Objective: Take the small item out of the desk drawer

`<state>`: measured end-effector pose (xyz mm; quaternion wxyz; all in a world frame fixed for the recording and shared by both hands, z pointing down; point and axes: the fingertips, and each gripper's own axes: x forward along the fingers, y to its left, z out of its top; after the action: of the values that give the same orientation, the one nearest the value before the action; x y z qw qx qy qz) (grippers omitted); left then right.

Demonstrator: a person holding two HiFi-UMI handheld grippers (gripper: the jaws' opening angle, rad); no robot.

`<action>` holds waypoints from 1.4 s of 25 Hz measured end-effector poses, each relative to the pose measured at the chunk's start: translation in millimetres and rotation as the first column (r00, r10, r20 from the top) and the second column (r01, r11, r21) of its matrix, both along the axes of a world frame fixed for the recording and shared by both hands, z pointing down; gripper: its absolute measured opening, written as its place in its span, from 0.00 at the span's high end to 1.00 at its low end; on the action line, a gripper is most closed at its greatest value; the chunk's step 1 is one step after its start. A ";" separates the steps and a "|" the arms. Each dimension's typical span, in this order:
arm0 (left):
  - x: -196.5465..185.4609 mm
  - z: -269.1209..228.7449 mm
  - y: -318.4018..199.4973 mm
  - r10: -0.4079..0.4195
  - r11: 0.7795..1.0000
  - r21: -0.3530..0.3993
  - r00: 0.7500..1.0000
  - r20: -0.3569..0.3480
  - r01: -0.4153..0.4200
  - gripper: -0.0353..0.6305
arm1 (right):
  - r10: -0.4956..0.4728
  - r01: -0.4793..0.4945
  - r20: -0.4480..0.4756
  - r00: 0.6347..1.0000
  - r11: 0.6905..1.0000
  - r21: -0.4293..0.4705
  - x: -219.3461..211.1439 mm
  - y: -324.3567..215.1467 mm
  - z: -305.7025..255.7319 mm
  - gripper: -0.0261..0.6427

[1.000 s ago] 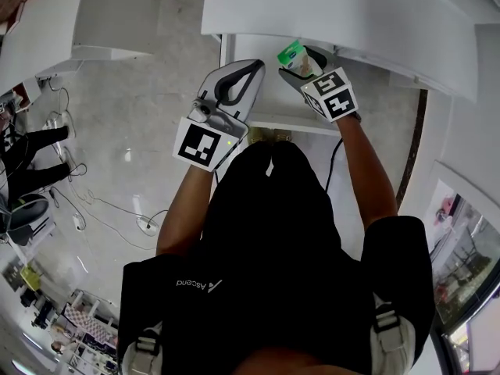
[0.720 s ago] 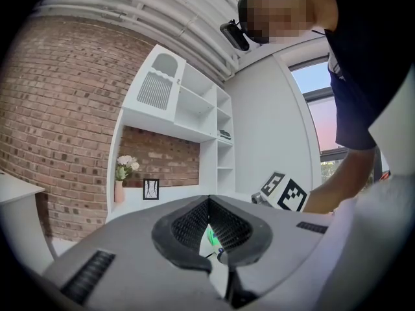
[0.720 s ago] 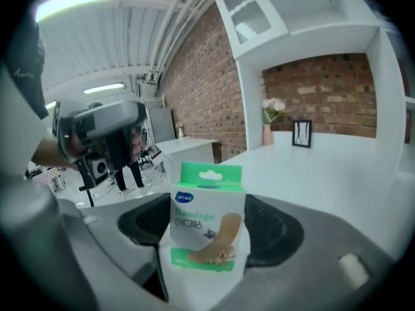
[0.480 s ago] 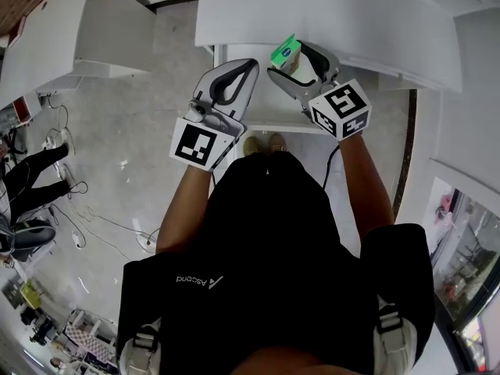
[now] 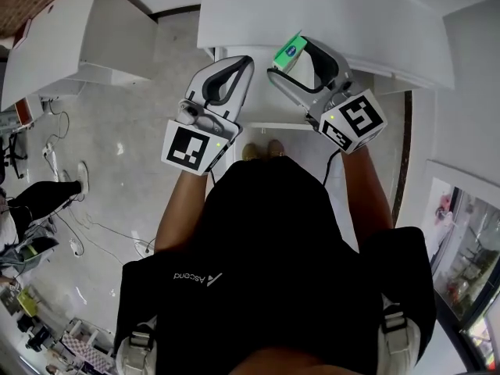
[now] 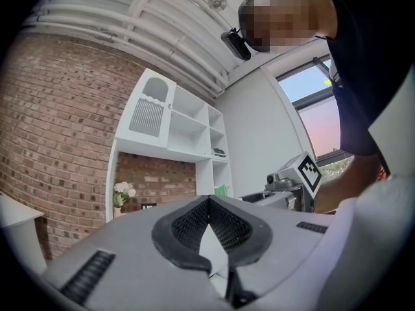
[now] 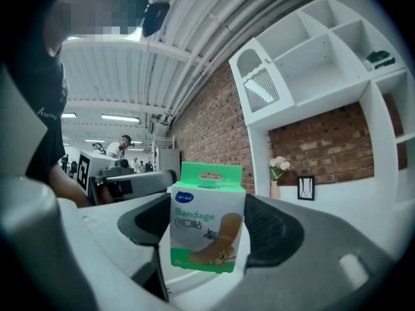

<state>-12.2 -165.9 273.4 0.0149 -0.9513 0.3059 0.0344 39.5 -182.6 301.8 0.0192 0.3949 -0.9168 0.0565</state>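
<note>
A small green-and-white bandage box (image 5: 288, 50) stands upright between the jaws of my right gripper (image 5: 295, 62), held in the air in front of the white desk (image 5: 351, 14). In the right gripper view the box (image 7: 206, 229) fills the gap, with the right gripper (image 7: 209, 206) shut on it. My left gripper (image 5: 233, 73) hangs beside it on the left, jaws closed together with nothing in them, as the left gripper view (image 6: 209, 203) shows. Below both, the white drawer (image 5: 269, 123) stands pulled out under the desk edge.
Another white desk (image 5: 70, 37) stands to the left across a grey floor with cables (image 5: 101, 225). A person's legs (image 5: 39, 198) show at the left edge. A white shelf unit (image 6: 175, 128) against a brick wall (image 6: 58, 128) lies ahead.
My right gripper has risen with the bandage box and tilted back, away from the drawer. The left gripper has drifted slightly left and stayed shut.
</note>
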 end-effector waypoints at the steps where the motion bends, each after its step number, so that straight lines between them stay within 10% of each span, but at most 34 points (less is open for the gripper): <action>1: -2.2 -2.6 3.0 0.000 1.000 0.005 1.000 -0.001 0.000 0.95 | -0.001 0.001 0.005 1.000 1.000 0.013 -2.1 4.4 -5.7 0.44; 35: -14.2 -20.9 -0.5 0.026 0.999 0.028 1.000 -0.014 -0.026 0.95 | 0.015 -0.015 0.008 1.000 0.998 0.054 -18.2 11.9 -32.6 0.44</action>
<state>-26.4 -166.4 252.5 0.0253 -0.9547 0.2931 0.0457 21.4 -170.6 269.2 0.0044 0.4019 -0.9151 0.0334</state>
